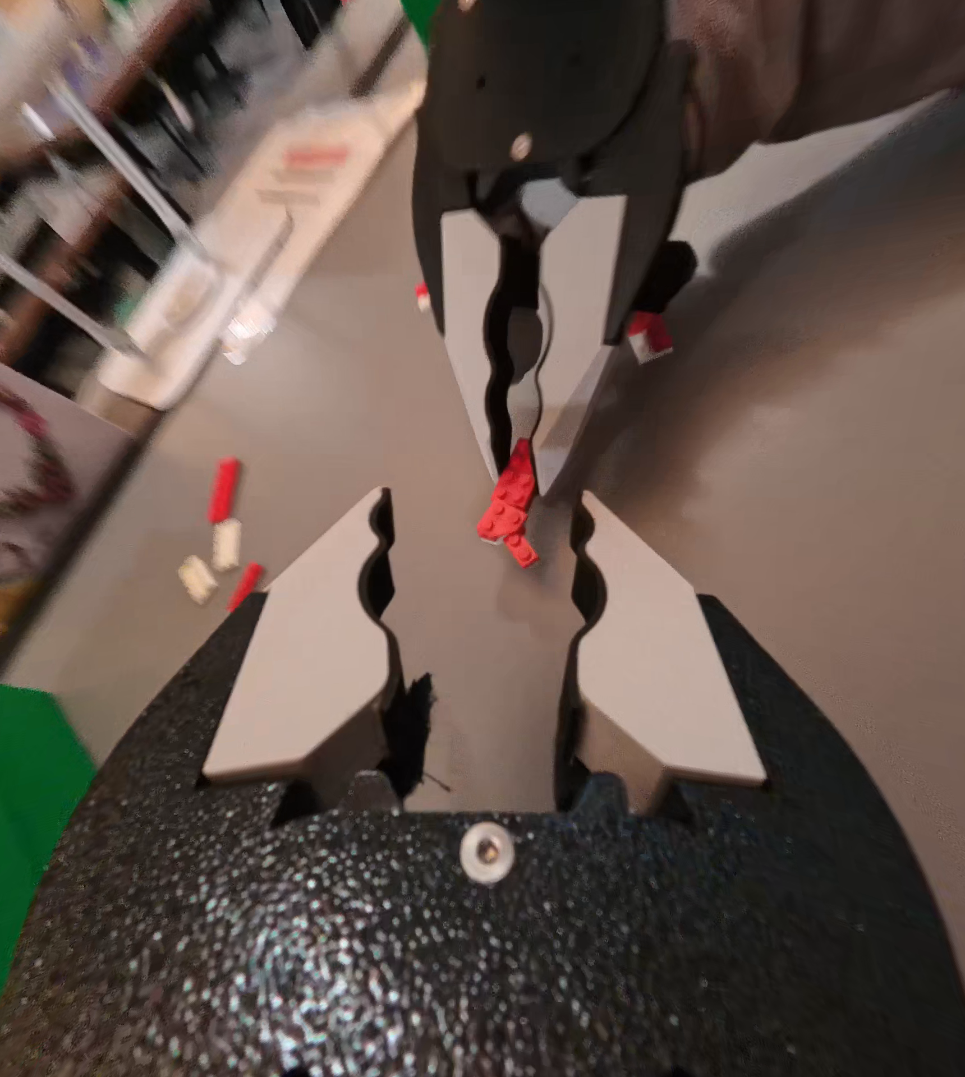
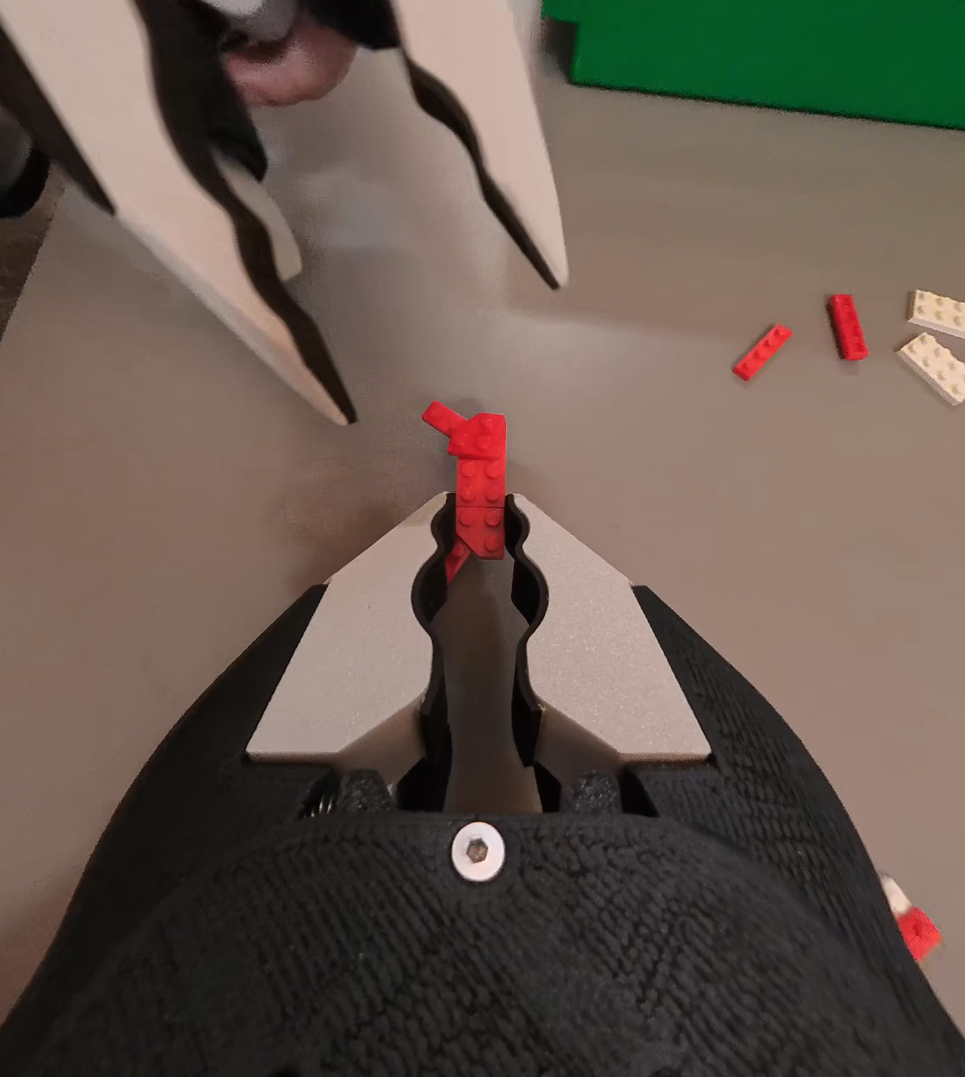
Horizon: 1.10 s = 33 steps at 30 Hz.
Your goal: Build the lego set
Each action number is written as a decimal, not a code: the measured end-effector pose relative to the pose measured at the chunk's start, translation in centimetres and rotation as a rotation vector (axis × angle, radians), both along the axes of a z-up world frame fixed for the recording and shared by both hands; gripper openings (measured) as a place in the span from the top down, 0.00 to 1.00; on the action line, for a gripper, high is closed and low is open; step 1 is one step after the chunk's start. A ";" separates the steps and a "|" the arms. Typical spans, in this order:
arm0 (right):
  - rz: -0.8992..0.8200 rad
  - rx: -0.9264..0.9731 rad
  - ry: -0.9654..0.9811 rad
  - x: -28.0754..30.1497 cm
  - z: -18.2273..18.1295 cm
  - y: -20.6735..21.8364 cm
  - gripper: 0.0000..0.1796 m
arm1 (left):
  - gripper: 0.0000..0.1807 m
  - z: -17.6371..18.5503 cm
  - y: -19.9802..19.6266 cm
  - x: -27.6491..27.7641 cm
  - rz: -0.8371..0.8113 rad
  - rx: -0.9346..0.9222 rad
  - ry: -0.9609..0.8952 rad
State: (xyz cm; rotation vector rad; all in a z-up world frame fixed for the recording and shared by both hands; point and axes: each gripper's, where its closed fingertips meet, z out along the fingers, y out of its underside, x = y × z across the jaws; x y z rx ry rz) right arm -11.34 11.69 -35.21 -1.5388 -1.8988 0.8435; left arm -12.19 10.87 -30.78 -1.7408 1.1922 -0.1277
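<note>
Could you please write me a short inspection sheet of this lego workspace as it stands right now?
Surface: plain grey table, matte, no spills seen.
Job's things: red lego assembly of studded plates, one end clamped, the other sticking out free. Loose red plates and white plates lie apart beside it.
Clutter: a small red-and-white piece behind the right claw; blurred clear plastic items at the table's far edge.
Grippers: right claw shut on the assembly; left claw open, empty, facing it.
Cables: nothing seen.
Surroundings: green block at the table edge; blurred shelving beyond.
</note>
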 end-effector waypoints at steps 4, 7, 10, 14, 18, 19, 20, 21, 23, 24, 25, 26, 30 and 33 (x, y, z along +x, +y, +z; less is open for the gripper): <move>-0.041 -0.013 0.019 0.1 1.3 0.5 0.92 | 0.65 1.0 -0.7 0.5 -0.054 0.384 0.214; -0.052 -0.010 0.031 0.3 2.3 0.5 0.92 | 0.64 0.8 -0.9 0.8 -0.064 0.600 0.383; -0.055 -0.027 0.049 0.3 3.4 0.1 0.92 | 0.64 0.1 -0.6 0.9 -0.053 0.751 0.537; -0.045 -0.033 0.052 0.3 4.1 -0.4 0.92 | 0.65 -0.4 -0.6 1.4 -0.062 0.846 0.557; -0.031 -0.031 0.048 0.3 4.4 -0.9 0.92 | 0.67 -0.1 0.4 0.5 0.010 0.857 0.568; -0.028 -0.031 0.046 0.3 4.5 -1.1 0.92 | 0.68 -0.1 0.5 0.5 0.011 0.858 0.578; -0.025 -0.032 0.045 0.3 4.5 -1.2 0.92 | 0.69 0.0 0.5 0.5 0.010 0.867 0.582; -0.024 -0.033 0.043 0.3 4.5 -1.2 0.92 | 0.70 0.2 0.5 0.6 0.012 0.883 0.583; -0.019 -0.041 0.043 0.3 4.5 -1.4 0.92 | 0.72 0.3 0.5 0.7 0.014 0.895 0.591; -0.018 -0.045 0.043 0.3 4.5 -1.5 0.92 | 0.72 0.4 0.5 0.7 0.015 0.900 0.590; -0.017 -0.046 0.044 0.2 4.5 -1.5 0.92 | 0.72 0.4 0.5 0.8 0.013 0.903 0.588; -0.014 -0.045 0.044 0.3 4.5 -1.6 0.92 | 0.73 0.4 0.4 0.8 0.010 0.903 0.584; -0.012 -0.047 0.046 0.2 4.6 -1.6 0.92 | 0.76 0.3 0.2 0.7 0.009 0.913 0.590; -0.011 -0.046 0.046 0.2 4.6 -1.6 0.92 | 0.77 0.4 0.1 0.7 0.012 0.921 0.587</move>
